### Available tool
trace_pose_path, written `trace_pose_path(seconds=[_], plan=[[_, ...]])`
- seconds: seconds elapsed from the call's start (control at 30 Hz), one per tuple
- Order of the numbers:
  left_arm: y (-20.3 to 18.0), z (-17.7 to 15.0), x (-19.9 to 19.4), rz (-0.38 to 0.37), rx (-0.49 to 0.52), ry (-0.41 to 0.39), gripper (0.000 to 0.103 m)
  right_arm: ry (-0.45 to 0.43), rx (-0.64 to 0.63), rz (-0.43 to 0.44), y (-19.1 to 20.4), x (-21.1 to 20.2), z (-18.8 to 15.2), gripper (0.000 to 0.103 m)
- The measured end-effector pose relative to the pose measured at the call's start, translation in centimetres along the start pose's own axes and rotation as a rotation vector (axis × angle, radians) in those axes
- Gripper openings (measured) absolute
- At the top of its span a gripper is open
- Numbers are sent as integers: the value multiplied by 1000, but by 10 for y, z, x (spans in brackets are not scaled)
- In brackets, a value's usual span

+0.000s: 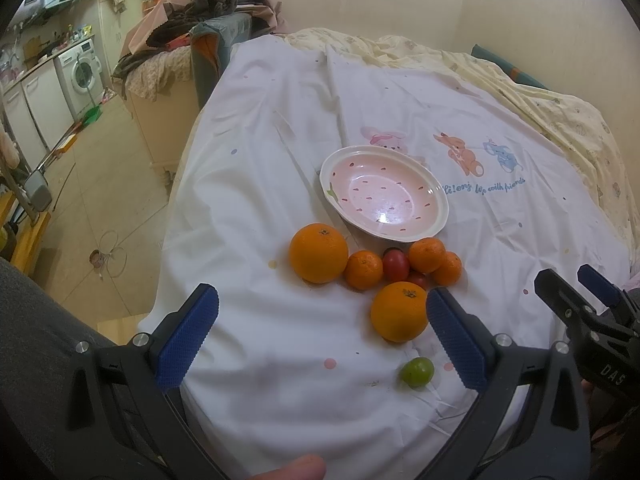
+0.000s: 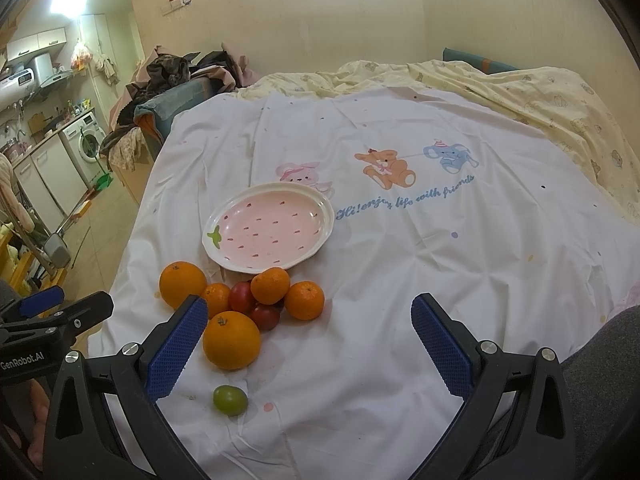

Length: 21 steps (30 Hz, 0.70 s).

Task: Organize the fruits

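On the bed [image 2: 460,280] at frame centre the pink plate [image 2: 316,216] lies empty, oranges [image 2: 231,339], tomatoes and one green fruit [image 2: 229,400] clustered below it, so sorting appears unstarted; both tools, left [image 1: 322,332] and right [image 2: 310,346], gape wide, holding nothing, and next must close on one fruit.

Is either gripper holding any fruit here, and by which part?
Nothing is held. The left gripper and right gripper are both open above the cloth, fingers apart and empty.

The plate [image 2: 268,226] is set on the sheet [image 2: 440,280]. The fruits [image 2: 256,300] are laid before it, and one small fruit [image 2: 229,400] is nearest.
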<state>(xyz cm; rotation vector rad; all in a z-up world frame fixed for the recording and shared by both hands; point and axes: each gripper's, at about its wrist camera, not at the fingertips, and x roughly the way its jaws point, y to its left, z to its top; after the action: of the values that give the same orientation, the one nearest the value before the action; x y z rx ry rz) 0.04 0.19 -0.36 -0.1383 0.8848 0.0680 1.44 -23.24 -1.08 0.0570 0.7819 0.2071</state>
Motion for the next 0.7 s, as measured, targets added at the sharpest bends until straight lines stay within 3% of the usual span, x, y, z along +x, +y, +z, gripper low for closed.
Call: trace_pose_path(seconds=[0.7], plan=[[1,0,-1,4,-3,0,102,-8,-6,3,5,-1,1,103]])
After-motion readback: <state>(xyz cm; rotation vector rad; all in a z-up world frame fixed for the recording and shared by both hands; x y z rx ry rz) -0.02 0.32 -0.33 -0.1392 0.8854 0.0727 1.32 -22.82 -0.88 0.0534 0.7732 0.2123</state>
